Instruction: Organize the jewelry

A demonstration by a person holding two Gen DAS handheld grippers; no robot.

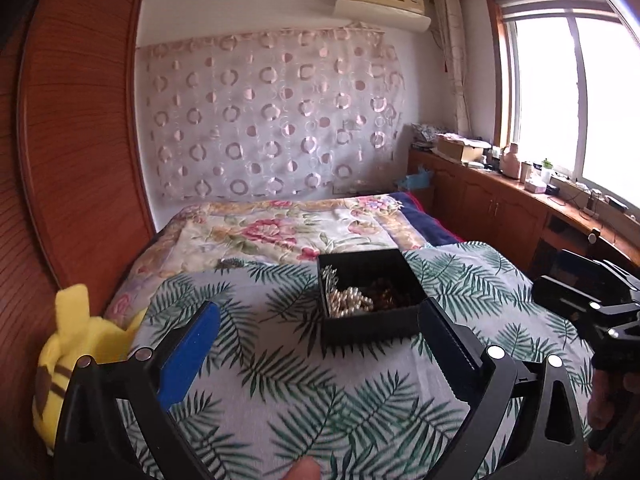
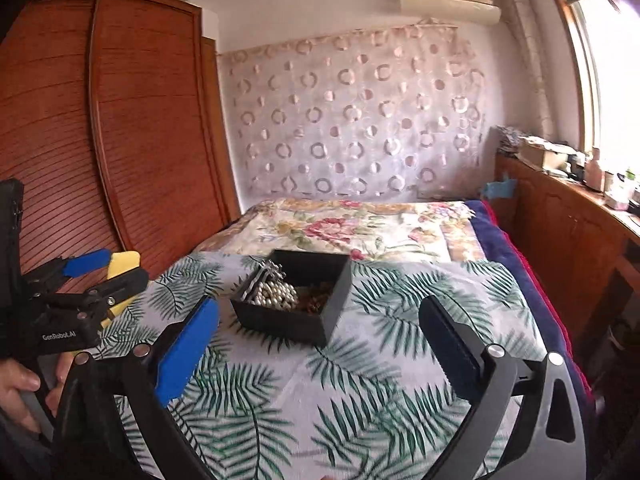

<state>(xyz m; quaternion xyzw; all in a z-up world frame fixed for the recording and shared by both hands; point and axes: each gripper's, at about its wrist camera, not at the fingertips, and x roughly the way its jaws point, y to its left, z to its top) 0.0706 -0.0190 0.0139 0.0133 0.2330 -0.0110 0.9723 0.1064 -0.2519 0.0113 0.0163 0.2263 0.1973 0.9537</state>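
A black open-topped jewelry box (image 1: 370, 300) is seen resting on a leaf-print cloth (image 1: 280, 380) spread over the near end of a bed. Inside the box, a heap of pearl beads (image 1: 350, 300) is piled toward its left side, with a silver chain piece (image 1: 330, 276) leaning at the left wall and a mass of brown beads (image 1: 390, 296) toward the right.

The left gripper (image 1: 320, 328) is held just short of the box, its jaws spread wide with nothing between them; the blue pad (image 1: 192, 352) is on one finger and the dark ribbed pad (image 1: 448, 344) on the other. The right gripper (image 2: 320, 332) is likewise held with jaws spread wide and empty, the box lying just beyond its fingertips. No contact between either gripper and the box is shown.

A yellow plush toy (image 1: 80, 340) is seen at the left edge of the bed, beside a wooden wardrobe (image 1: 72, 140). A floral quilt (image 1: 288, 228) covers the far part of the bed, and a circle-patterned curtain (image 1: 272, 112) hangs on the wall behind it.
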